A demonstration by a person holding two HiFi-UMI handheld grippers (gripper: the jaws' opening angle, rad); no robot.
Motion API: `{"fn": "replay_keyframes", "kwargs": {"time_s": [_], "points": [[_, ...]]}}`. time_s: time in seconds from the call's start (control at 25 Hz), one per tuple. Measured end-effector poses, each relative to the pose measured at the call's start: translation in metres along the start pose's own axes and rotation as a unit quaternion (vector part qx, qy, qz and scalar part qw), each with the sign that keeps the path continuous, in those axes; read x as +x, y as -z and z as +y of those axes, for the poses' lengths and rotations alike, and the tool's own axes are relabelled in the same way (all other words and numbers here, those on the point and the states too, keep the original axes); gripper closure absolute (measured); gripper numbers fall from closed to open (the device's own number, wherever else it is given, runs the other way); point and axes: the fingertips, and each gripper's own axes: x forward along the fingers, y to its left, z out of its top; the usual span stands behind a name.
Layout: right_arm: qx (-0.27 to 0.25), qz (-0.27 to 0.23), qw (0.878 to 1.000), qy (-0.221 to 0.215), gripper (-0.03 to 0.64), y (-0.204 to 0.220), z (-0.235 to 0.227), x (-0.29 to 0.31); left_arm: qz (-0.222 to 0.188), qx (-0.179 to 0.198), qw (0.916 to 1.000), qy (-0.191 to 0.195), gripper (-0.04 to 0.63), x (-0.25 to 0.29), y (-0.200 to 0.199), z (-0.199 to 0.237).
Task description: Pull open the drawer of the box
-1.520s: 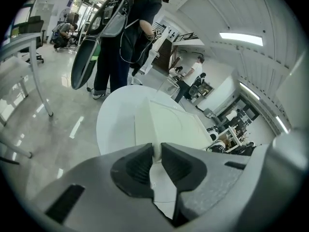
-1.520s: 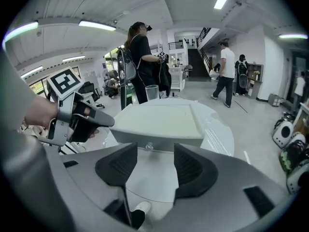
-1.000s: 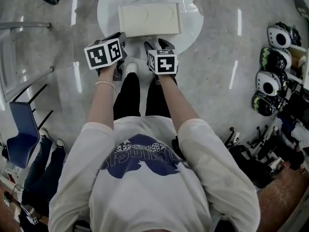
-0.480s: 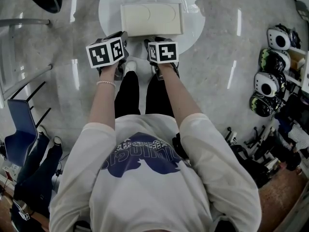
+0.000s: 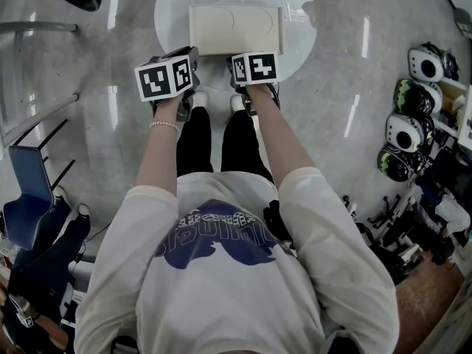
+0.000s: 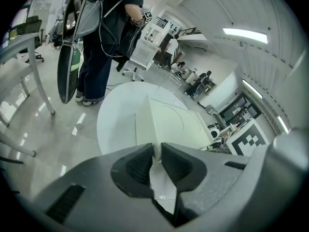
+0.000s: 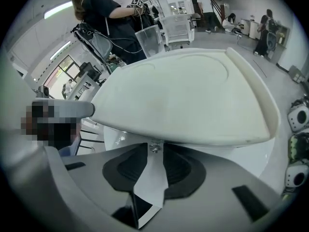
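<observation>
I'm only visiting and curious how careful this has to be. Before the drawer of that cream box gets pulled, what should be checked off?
1. Left gripper steadies the box: ok, its fingers are shut on the box's near corner.
2. Knob sits between the right gripper's fingers: ok, they have just been closing round it.
3. Firm pinch on the knob: cannot tell.
4. Drawer not yet out: ok, nothing juts from the box's front in the head view.
5. Glass clear of the box: ok, it stands apart behind it on the table.
</observation>
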Motion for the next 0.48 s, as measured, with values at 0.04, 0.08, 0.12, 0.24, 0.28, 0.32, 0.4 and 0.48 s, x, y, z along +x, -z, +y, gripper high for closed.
{"fn": "replay_keyframes", "kwargs": {"time_s": [0.04,0.08,0.12,0.24,0.28,0.32,0.4,0.48], "points": [[0.001,0.002,1.0,-0.001,0.525,-0.0005,-0.0006,0.0,0.001,0.0,1.0,0.0,0.531,-0.0001,-0.0005,0.0001],[0.001,0.004,1.0,-0.002,0.531,-0.0008,-0.0009,-0.0002,0.001,0.0,1.0,0.0,0.531,-0.0003,-0.0008,0.0002],[0.001,0.006,1.0,-0.005,0.531,-0.0009,-0.0008,-0.0003,0.001,0.0,1.0,0.0,0.531,-0.0005,-0.0009,0.0003],[-0.002,0.007,1.0,-0.013,0.539,-0.0011,0.0011,-0.0001,-0.001,-0.002,1.0,-0.001,0.531,-0.0013,-0.0008,0.001],[-0.002,0.007,1.0,-0.015,0.543,-0.001,0.0015,-0.0002,-0.001,-0.003,1.0,-0.001,0.531,-0.0015,-0.0007,0.001],[-0.002,0.008,1.0,-0.015,0.543,-0.0005,0.0017,-0.0005,-0.001,-0.004,1.0,-0.001,0.531,-0.0017,-0.0004,0.0007],[-0.001,0.01,1.0,-0.017,0.545,0.0004,0.0025,-0.001,0.001,-0.005,1.0,-0.001,0.531,-0.0028,0.0003,0.0007],[0.006,0.014,1.0,-0.019,0.546,0.001,0.003,-0.0006,0.001,-0.006,1.0,-0.002,0.531,-0.0031,0.0007,0.0012]]}}
